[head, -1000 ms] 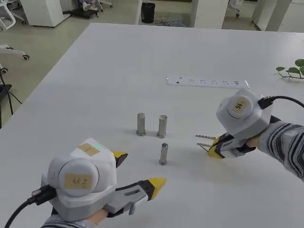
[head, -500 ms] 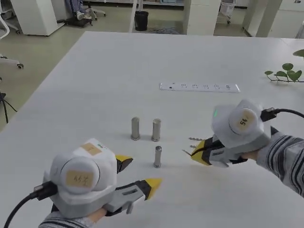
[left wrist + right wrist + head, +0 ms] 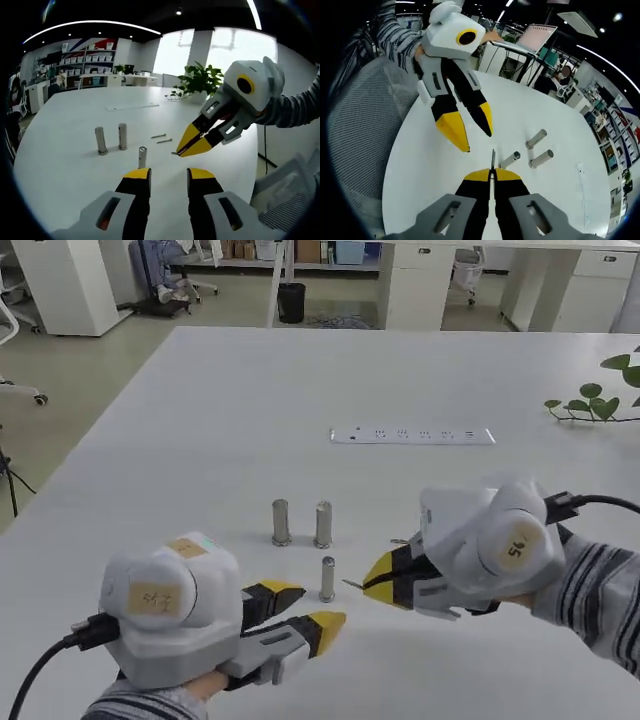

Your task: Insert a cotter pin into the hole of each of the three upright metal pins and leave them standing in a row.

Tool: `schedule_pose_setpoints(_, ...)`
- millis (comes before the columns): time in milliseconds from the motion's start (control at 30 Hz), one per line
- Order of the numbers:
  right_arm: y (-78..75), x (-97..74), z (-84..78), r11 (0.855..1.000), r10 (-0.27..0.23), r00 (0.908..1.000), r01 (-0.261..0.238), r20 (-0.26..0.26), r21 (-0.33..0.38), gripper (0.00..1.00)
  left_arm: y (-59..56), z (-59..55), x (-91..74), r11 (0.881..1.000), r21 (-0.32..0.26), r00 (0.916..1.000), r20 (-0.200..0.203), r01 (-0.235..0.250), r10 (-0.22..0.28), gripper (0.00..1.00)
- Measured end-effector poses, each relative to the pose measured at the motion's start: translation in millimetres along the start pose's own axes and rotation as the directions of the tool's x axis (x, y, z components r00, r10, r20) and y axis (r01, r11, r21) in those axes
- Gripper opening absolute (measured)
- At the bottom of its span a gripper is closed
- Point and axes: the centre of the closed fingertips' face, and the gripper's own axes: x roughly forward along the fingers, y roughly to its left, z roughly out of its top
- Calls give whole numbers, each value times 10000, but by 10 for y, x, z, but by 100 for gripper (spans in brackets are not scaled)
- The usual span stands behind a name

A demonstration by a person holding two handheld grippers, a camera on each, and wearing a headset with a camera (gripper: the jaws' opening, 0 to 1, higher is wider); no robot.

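Note:
Three upright metal pins stand on the white table: two side by side (image 3: 281,521) (image 3: 323,524) and a third (image 3: 327,578) nearer to me. My right gripper (image 3: 372,580) is shut on a thin cotter pin (image 3: 352,585), whose tip points at the near pin from just to its right, a small gap away. The right gripper view has the cotter pin (image 3: 493,160) sticking out between the closed jaws toward that pin (image 3: 510,159). My left gripper (image 3: 305,605) stands open and holds nothing, low and left of the near pin (image 3: 142,156).
Two spare cotter pins (image 3: 159,135) (image 3: 164,141) lie on the table beyond the metal pins. A white power strip (image 3: 412,436) lies farther back, and a leafy plant (image 3: 585,400) is at the far right. The table's left edge (image 3: 90,450) borders open floor.
My right gripper has lifted off the loose cotter pins and moved left with one in its jaws, up to the near metal pin. The left gripper has barely moved.

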Motion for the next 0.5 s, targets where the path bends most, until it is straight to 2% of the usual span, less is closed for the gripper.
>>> schedule_pose_setpoints(167, 75, 6, 109, 9985, 69, 9999, -61, 143, -553, 0, -80, 13, -2, 9986, -397, 9994, 73, 339, -336, 16)
schedule_pose_setpoints(267, 114, 8, 168, 9965, 146, 9996, -126, 232, -830, 0, -118, 45, -3, 9961, -720, 9983, 303, 514, -493, 13)
schedule_pose_setpoints(500, 152, -1, 241, 9937, 209, 9992, -171, 340, -1112, 0, -136, 92, -23, 9889, -1319, 9961, 646, 678, -597, 3)
